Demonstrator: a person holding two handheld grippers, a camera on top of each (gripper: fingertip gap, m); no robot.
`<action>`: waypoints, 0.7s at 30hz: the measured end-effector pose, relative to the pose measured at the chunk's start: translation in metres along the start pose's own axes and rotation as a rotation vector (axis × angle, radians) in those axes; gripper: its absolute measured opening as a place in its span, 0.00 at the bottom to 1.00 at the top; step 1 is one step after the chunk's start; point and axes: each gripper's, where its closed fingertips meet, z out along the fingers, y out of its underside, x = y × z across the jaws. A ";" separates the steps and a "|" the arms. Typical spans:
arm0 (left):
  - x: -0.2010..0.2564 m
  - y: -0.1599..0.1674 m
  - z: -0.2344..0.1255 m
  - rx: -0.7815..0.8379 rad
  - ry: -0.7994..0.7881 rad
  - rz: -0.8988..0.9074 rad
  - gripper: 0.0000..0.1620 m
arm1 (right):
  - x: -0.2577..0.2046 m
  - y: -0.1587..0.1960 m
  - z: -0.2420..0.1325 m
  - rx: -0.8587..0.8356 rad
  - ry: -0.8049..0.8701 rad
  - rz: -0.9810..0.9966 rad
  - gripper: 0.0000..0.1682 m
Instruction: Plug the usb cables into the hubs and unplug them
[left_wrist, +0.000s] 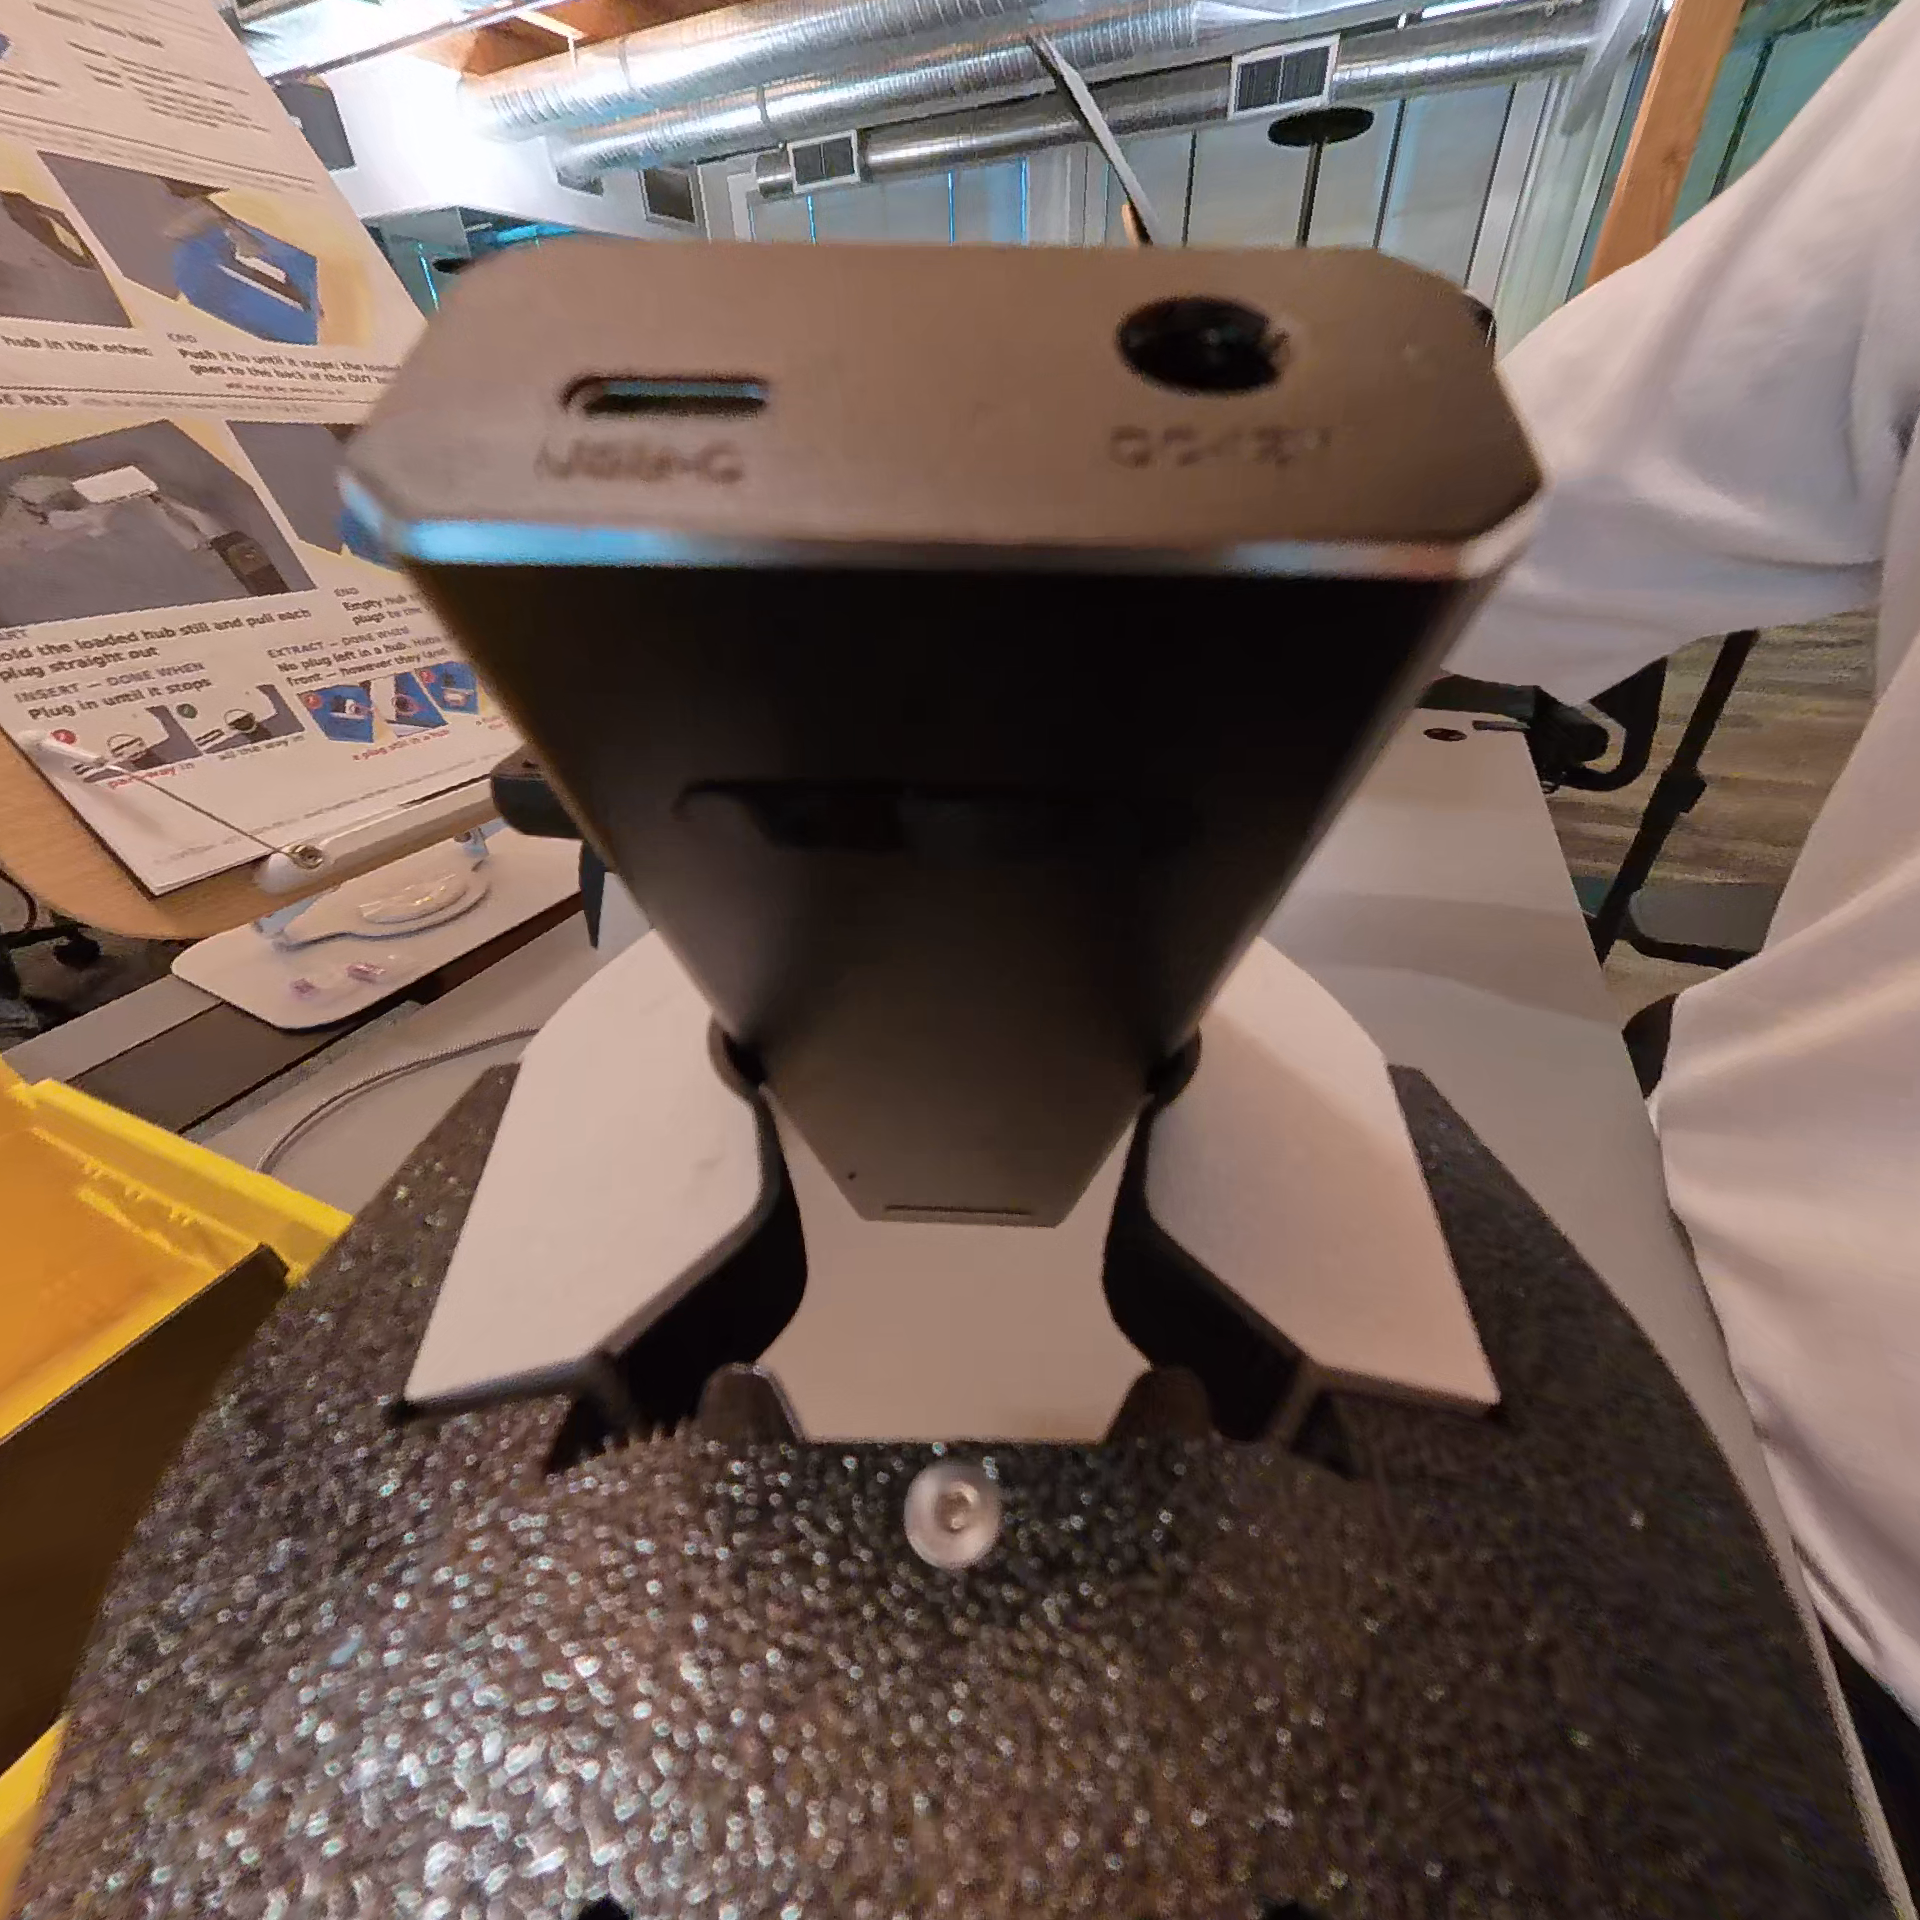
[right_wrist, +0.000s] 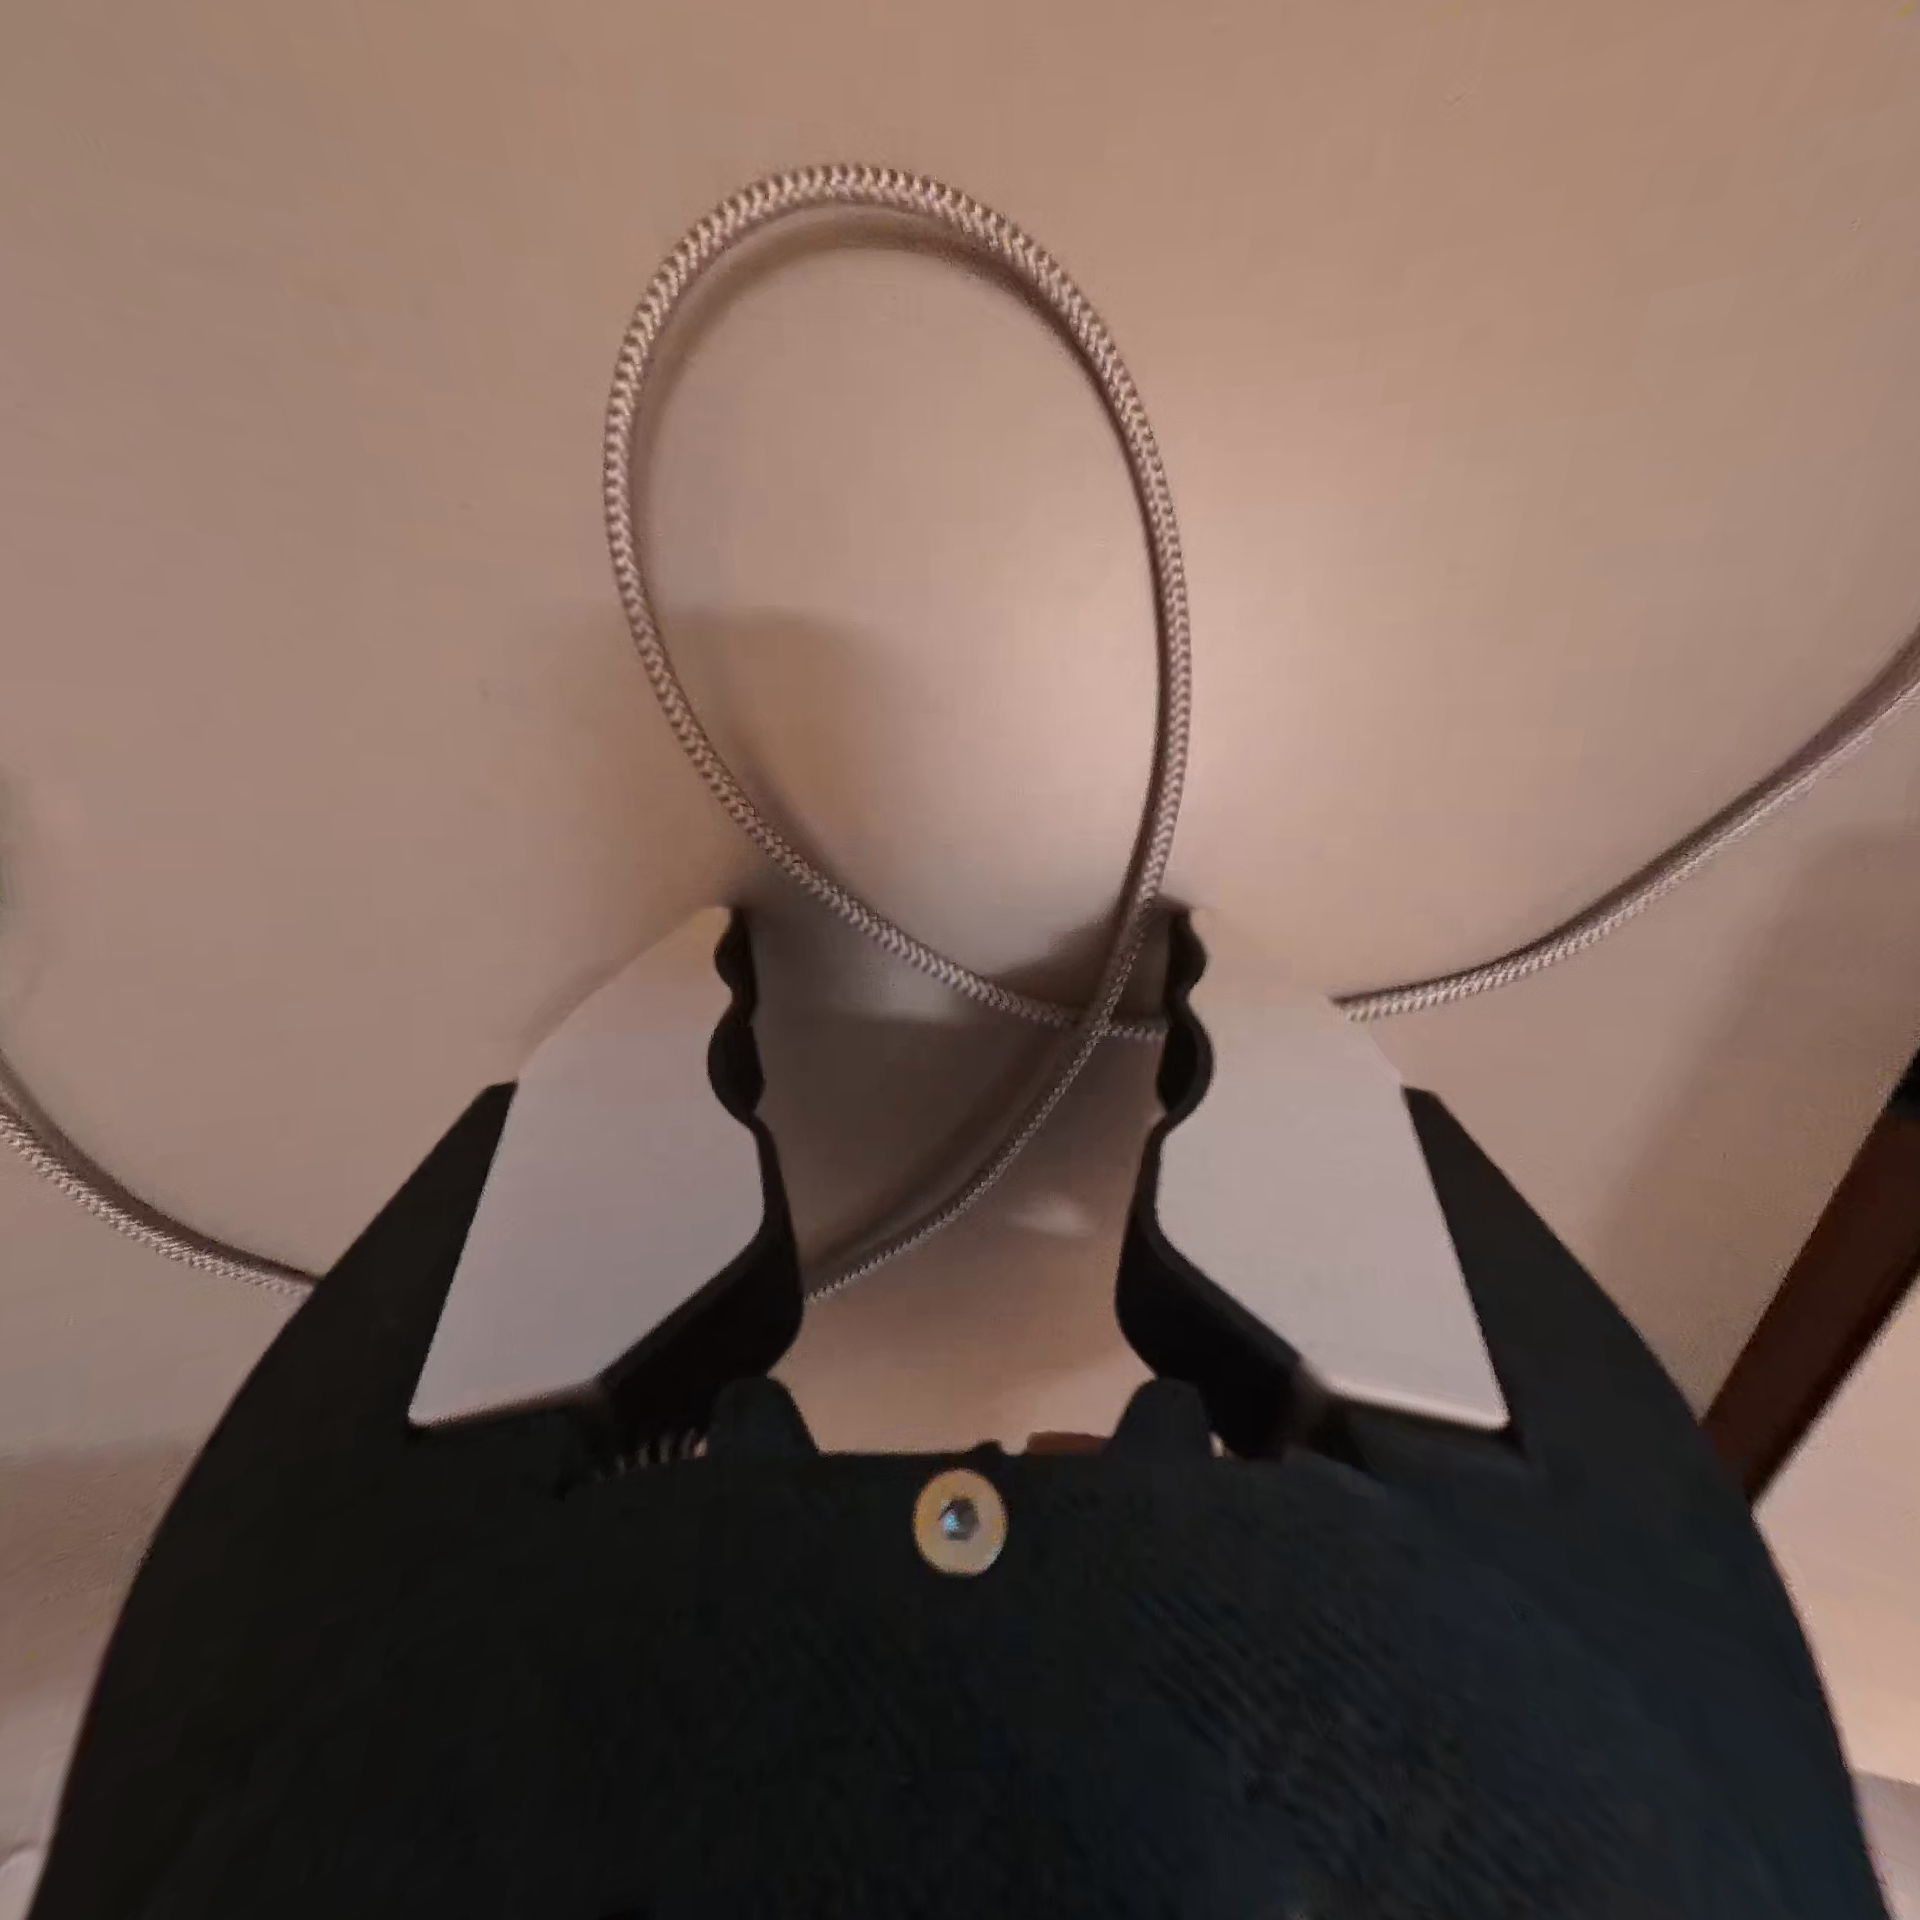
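The left tool is clamping a dark hub, its port end pointing toward 12 o'clock. The right tool is hanging wide apart, gripping nothing, over a braided cable looping on the counter.

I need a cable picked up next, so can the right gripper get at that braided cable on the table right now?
Probably yes. The right gripper is open just above the braided cable, whose crossed loop lies between its fingers, nothing covering it. No plug is visible.
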 end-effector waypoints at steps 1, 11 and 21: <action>0.000 0.000 0.000 0.006 0.002 -0.002 0.43 | -0.001 0.000 0.000 0.007 0.001 -0.011 0.43; 0.009 -0.006 0.005 0.020 0.034 0.011 0.43 | -0.017 0.005 -0.004 0.081 0.110 0.026 0.03; 0.014 -0.016 -0.001 0.019 0.010 0.053 0.43 | -0.058 -0.004 -0.133 0.225 0.307 -0.052 0.02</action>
